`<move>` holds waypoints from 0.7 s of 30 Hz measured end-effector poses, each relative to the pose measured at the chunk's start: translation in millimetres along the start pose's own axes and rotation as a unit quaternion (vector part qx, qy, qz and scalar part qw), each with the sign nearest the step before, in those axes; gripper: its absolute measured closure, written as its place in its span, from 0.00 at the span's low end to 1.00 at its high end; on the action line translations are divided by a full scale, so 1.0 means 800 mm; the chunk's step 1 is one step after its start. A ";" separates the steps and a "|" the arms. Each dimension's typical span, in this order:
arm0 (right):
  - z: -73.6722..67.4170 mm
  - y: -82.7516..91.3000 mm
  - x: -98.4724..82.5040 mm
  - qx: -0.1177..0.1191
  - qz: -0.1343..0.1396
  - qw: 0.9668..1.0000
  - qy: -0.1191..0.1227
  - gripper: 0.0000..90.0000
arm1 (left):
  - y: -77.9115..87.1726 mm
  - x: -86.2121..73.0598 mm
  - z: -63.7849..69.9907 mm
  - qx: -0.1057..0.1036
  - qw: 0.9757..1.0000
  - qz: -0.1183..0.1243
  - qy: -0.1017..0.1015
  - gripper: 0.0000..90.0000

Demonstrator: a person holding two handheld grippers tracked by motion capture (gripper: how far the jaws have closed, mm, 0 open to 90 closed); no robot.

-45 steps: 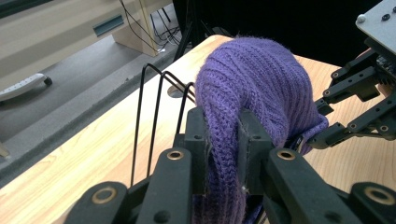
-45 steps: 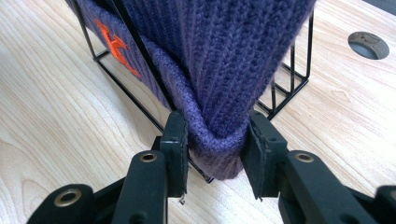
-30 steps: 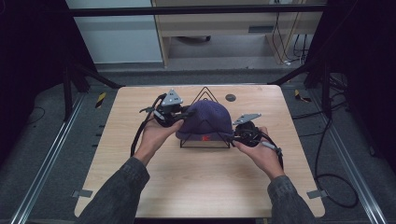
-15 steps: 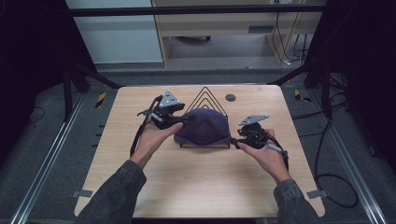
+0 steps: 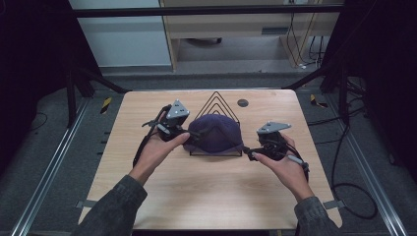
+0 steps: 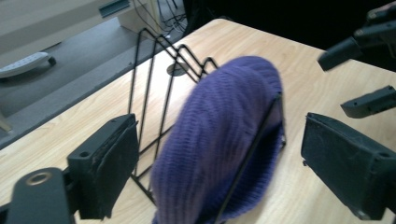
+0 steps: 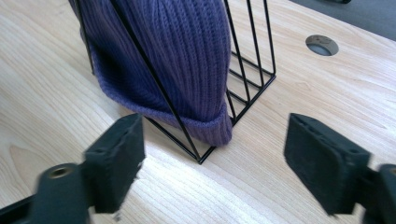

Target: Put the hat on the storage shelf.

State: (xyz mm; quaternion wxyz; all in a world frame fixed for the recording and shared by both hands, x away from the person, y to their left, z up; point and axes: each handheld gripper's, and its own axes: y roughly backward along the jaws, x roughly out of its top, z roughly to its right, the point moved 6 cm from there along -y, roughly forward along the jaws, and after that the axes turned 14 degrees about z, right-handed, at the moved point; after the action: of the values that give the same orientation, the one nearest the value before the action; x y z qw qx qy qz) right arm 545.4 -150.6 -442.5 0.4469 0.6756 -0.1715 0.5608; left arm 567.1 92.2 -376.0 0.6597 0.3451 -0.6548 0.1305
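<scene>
A purple knit beanie (image 5: 216, 132) hangs over a black wire rack (image 5: 216, 98) of nested triangles at the middle of the table. My left gripper (image 5: 191, 137) is at the hat's left side. Its jaws have just been opening, and in the left gripper view (image 6: 218, 123) the beanie (image 6: 224, 140) lies between the pads (image 6: 112, 161) without touching them. My right gripper (image 5: 248, 150) sits just off the hat's right edge. Its jaws have also just been opening. In the right gripper view (image 7: 215, 122) nothing is between them, and the hat's rim (image 7: 205, 126) lies a little ahead.
The wooden table (image 5: 206, 196) has a round cable hole (image 5: 242, 103) behind the rack. Black frame posts and cables stand around the table on the floor. In the left gripper view the right gripper's jaw tips (image 6: 355, 46) show beyond the hat.
Both grippers were shut on the beanie's sides a second ago and have opened. The right gripper drew back to the right, and the hat sank lower onto the rack.
</scene>
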 end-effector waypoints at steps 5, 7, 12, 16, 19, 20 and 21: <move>-0.003 0.005 0.005 -0.002 0.006 1.000 0.006 0.14 | 0.005 0.000 0.016 -0.013 1.000 -0.001 -0.008 0.07; -0.005 0.006 0.006 -0.002 0.009 1.000 0.005 0.11 | 0.006 -0.001 0.020 -0.016 1.000 -0.005 -0.011 0.07; -0.007 0.010 0.009 -0.005 0.016 1.000 0.012 0.09 | 0.012 -0.003 0.028 -0.018 1.000 -0.008 -0.018 0.06; -0.010 0.013 0.013 -0.002 0.027 0.999 0.019 0.08 | 0.017 -0.005 0.033 -0.020 1.000 -0.009 -0.018 0.06; -0.015 0.015 0.016 0.002 0.029 0.999 0.025 0.08 | 0.021 -0.006 0.037 -0.023 0.999 -0.011 -0.020 0.06; -0.016 0.016 0.016 0.003 0.029 0.999 0.027 0.08 | 0.022 -0.007 0.039 -0.023 0.999 -0.013 -0.021 0.06; -0.017 0.016 0.017 0.004 0.030 0.999 0.030 0.08 | 0.024 -0.007 0.040 -0.022 0.999 -0.014 -0.023 0.06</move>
State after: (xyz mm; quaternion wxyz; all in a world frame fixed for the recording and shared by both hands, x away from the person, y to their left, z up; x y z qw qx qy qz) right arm 531.9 -143.4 -425.0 0.4319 0.6550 -0.1756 0.5946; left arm 529.8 87.3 -379.2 0.6538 0.3431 -0.6672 0.0990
